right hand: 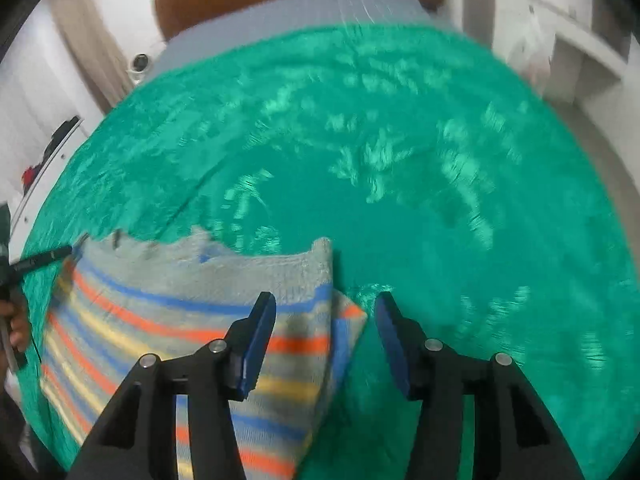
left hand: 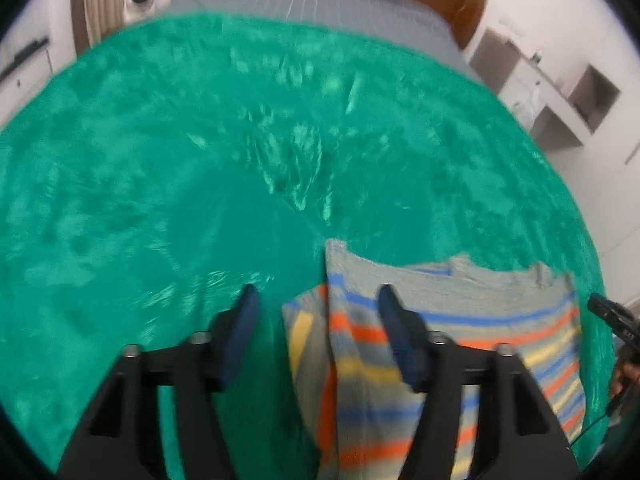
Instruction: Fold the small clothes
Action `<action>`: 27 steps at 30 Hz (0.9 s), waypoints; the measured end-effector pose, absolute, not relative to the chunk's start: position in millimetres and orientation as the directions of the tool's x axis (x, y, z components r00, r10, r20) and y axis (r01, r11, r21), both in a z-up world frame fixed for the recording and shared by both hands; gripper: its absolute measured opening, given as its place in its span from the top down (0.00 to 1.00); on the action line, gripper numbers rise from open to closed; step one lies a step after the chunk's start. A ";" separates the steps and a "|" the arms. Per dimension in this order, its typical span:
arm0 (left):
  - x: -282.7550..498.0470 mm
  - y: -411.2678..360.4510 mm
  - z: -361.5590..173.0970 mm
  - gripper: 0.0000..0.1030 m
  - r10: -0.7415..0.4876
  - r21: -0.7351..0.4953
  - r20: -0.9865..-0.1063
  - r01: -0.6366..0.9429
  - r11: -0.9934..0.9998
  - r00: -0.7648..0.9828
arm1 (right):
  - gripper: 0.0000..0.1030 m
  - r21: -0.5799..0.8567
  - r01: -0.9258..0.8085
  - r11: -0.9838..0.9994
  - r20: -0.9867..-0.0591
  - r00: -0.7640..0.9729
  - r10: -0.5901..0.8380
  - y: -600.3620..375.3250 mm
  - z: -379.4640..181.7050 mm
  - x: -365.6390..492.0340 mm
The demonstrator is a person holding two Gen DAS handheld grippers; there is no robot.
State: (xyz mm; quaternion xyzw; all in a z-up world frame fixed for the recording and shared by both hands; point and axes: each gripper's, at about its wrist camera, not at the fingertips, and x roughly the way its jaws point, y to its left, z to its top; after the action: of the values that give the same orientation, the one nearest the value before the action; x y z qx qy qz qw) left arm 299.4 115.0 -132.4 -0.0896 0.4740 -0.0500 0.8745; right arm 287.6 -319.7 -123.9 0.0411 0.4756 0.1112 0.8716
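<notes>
Left gripper [left hand: 316, 300] spread wide, gripping nothing; its right finger [left hand: 400, 332] above striped garment [left hand: 460, 320]. Right gripper [right hand: 326, 308] likewise wide apart, empty, garment's folded edge between fingers. Garment lies on green blanket [left hand: 160, 160], spanning gap between both grippers.

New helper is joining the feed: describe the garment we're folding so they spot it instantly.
A green blanket covers the bed. On its near edge lies the sweater, between the two open tools. It is the only striped thing there: grey knit with orange, blue and yellow bands.
</notes>
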 end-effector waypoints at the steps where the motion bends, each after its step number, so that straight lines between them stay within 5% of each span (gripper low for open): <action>1: 281.4 110.5 -124.4 0.30 -0.186 -0.201 -0.810 0.034 0.979 0.556 | 0.49 0.188 -0.190 0.964 -0.810 0.525 0.261 -316.2 -116.7 274.1; 9: 171.0 53.4 -161.5 0.18 -0.221 -0.111 -0.847 0.247 0.963 0.483 | 0.38 0.304 -0.370 0.878 -0.799 0.404 0.447 -268.3 -137.5 176.6; 15: 133.4 79.7 -180.0 0.17 -0.127 -0.044 -0.872 0.182 0.982 0.473 | 0.38 0.195 -0.249 0.949 -0.864 0.415 0.286 -291.3 -179.4 143.0; 27: 57.9 96.8 -163.5 0.11 -0.097 -0.095 -0.834 0.031 0.995 0.544 | 0.34 0.258 -0.103 0.961 -0.757 0.596 0.267 -314.9 -139.3 65.6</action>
State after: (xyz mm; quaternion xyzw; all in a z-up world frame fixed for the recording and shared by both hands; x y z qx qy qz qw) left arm 57.9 96.8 -163.5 -0.0346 0.4762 -0.0364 0.8779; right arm 65.6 -314.9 -139.3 0.0939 0.4370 0.1042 0.8885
